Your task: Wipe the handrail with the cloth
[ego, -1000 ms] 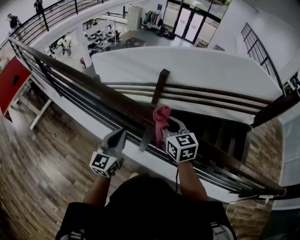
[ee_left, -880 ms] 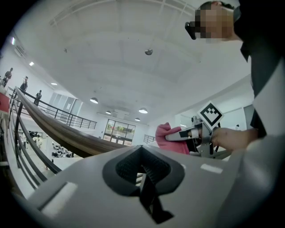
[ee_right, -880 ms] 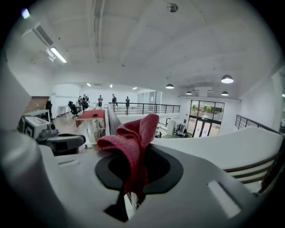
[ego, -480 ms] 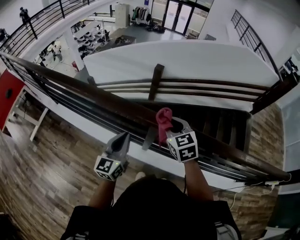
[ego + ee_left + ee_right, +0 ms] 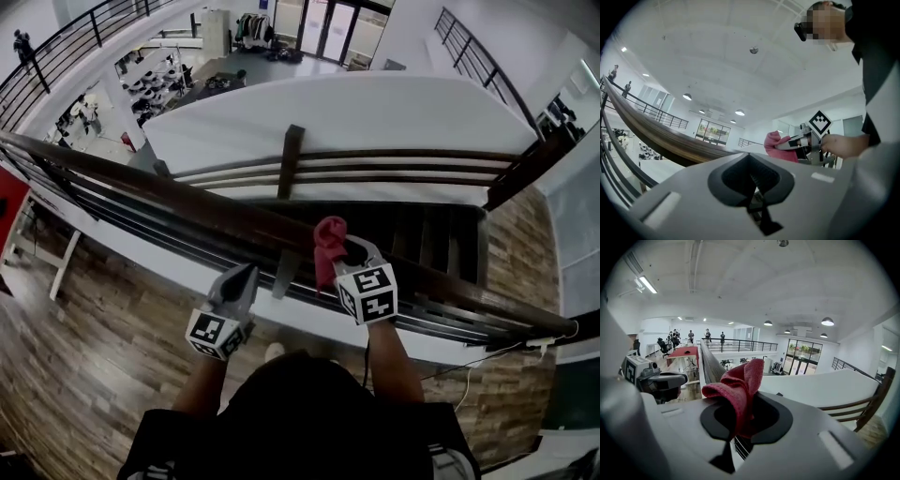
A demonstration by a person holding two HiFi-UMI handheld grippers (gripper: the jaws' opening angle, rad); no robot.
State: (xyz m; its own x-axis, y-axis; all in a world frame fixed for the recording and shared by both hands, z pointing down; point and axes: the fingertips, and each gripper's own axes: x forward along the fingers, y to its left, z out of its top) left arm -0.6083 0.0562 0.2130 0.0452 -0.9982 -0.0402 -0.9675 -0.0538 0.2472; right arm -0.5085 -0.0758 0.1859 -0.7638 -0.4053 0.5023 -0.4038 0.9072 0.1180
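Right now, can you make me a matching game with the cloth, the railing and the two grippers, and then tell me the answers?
Things:
1. cloth
2. handrail
3. left gripper
4. right gripper

Colour or state:
A. shut on the cloth
B. dark brown wood
C. pinkish red
D. shut, with nothing in it

Pairs: 1-C, 2-B, 3-D, 4-A

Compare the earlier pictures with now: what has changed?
The right gripper, shut on the red cloth, seems to have edged slightly right along the handrail. Its grip is unchanged; the left gripper stays shut and empty.
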